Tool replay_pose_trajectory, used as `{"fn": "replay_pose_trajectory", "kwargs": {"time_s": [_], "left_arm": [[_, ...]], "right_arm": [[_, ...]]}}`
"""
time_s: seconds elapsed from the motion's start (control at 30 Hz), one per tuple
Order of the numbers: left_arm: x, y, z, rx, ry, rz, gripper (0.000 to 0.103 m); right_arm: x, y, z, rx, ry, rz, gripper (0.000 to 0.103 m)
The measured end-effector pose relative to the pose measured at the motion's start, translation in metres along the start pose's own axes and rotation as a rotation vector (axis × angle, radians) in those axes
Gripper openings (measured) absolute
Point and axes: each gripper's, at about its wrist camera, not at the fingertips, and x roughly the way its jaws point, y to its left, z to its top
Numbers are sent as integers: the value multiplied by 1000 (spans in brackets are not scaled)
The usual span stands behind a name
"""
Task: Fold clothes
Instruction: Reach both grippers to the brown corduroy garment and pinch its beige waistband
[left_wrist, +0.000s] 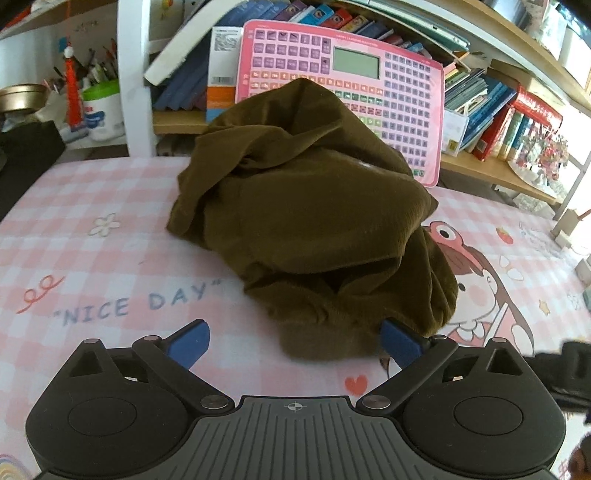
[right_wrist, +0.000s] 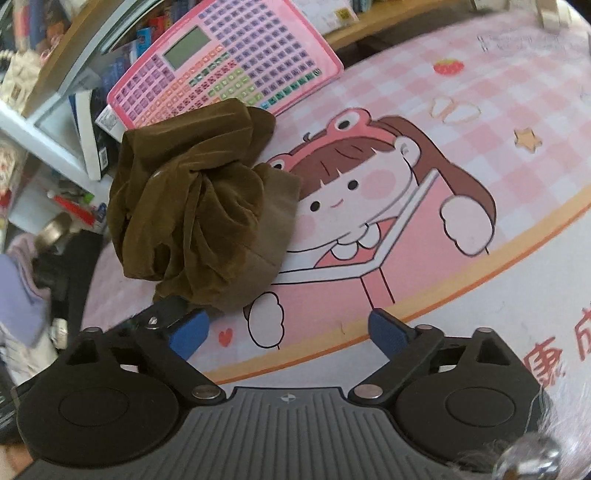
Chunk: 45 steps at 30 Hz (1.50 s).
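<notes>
An olive-brown garment (left_wrist: 306, 218) lies crumpled in a heap on the pink checked mat (left_wrist: 110, 258). My left gripper (left_wrist: 295, 345) is open, its blue pads wide apart, right at the heap's near ribbed edge, with the right pad touching the cloth. In the right wrist view the same garment (right_wrist: 195, 206) lies to the upper left. My right gripper (right_wrist: 288, 332) is open and empty over the cartoon girl print, its left pad just below the heap's edge. The other gripper's black tip (right_wrist: 162, 314) shows beside it.
A pink toy keyboard (left_wrist: 354, 96) leans against a bookshelf (left_wrist: 491, 110) behind the garment. A white post (left_wrist: 133, 81) and pen cups (left_wrist: 99, 107) stand at the back left. The mat (right_wrist: 480, 110) extends right of the heap.
</notes>
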Motion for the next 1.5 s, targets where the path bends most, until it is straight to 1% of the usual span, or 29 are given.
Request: {"fn": "replay_pose_trajectory", "kwargs": {"time_s": [0.07, 0.13, 0.17, 0.2, 0.23, 0.3, 0.33, 0.37, 0.4, 0.47, 0.5, 0.53, 0.57, 0.6, 0.63, 0.77, 0.83, 0.93, 1.07, 1.1, 1.13, 1.17, 1.23, 1.3, 1.33, 1.37, 1.4, 1.47, 1.5], "left_arm": [[8, -3, 3, -1, 7, 1, 100], [18, -4, 6, -14, 18, 4, 100], [22, -5, 7, -23, 23, 7, 100], [25, -5, 8, -39, 28, 7, 99], [28, -5, 10, -58, 36, 2, 95], [34, -5, 11, -106, 59, -14, 88], [34, -5, 12, -126, 64, -25, 77], [35, -5, 13, -144, 70, -36, 58], [34, -8, 13, -147, 82, -47, 47], [30, -12, 13, -149, 102, -69, 15], [26, -14, 13, -147, 108, -81, 10], [14, -16, 12, -140, 83, -106, 9], [1, -18, 12, -134, 58, -130, 9], [-11, -20, 11, -127, 34, -154, 9], [-23, -22, 11, -120, 9, -178, 9], [-70, -29, 9, -108, -92, -262, 9], [-88, -26, 7, -167, -166, -224, 9], [-104, -25, -3, -187, -170, -223, 9], [-118, -26, -17, -200, -153, -204, 9], [-118, -26, -21, -207, -144, -199, 9], [-119, -26, -25, -214, -135, -194, 9], [-119, -26, -29, -220, -126, -188, 9], [-117, -25, -34, -214, -108, -155, 10], [-115, -24, -38, -205, -92, -125, 11], [-115, -26, -40, -188, -92, -103, 17], [-116, -29, -40, -163, -95, -77, 19], [-117, -34, -41, -126, -101, -52, 21], [-119, -46, -41, -39, -117, 4, 32], [-120, -53, -42, 6, -123, 34, 36]], "right_arm": [[-2, -9, 1, 43, 7, 15, 80], [-7, -19, 2, 84, 12, 37, 67], [-9, -23, 2, 101, 12, 45, 64], [-12, -27, 2, 115, 10, 51, 56], [-15, -30, 2, 124, 8, 58, 49], [-21, -35, 2, 136, 3, 72, 40], [-23, -38, 2, 142, 5, 87, 32], [-25, -41, 2, 150, 12, 109, 27], [-26, -43, 3, 160, 24, 135, 20], [-27, -47, 3, 181, 47, 183, 17], [-27, -47, 4, 188, 53, 200, 17], [-27, -47, 4, 193, 63, 213, 23], [-26, -47, 4, 198, 75, 225, 31], [-25, -46, 5, 203, 88, 236, 54], [-24, -46, 5, 211, 93, 253, 67], [-21, -48, 5, 285, 111, 367, 76], [-17, -49, 5, 339, 120, 415, 79], [-11, -50, 5, 409, 139, 481, 79], [-4, -42, 4, 434, 179, 546, 78], [-3, -40, 4, 434, 190, 558, 73], [-2, -38, 4, 430, 201, 568, 63], [-2, -36, 4, 426, 211, 567, 61], [1, -35, 3, 426, 231, 557, 43], [3, -34, 2, 424, 247, 550, 37], [3, -33, 1, 418, 250, 546, 35], [2, -32, 1, 409, 251, 543, 35], [1, -31, 1, 400, 251, 539, 35], [-1, -30, 2, 381, 243, 528, 35], [-3, -30, 3, 371, 237, 521, 35]]}}
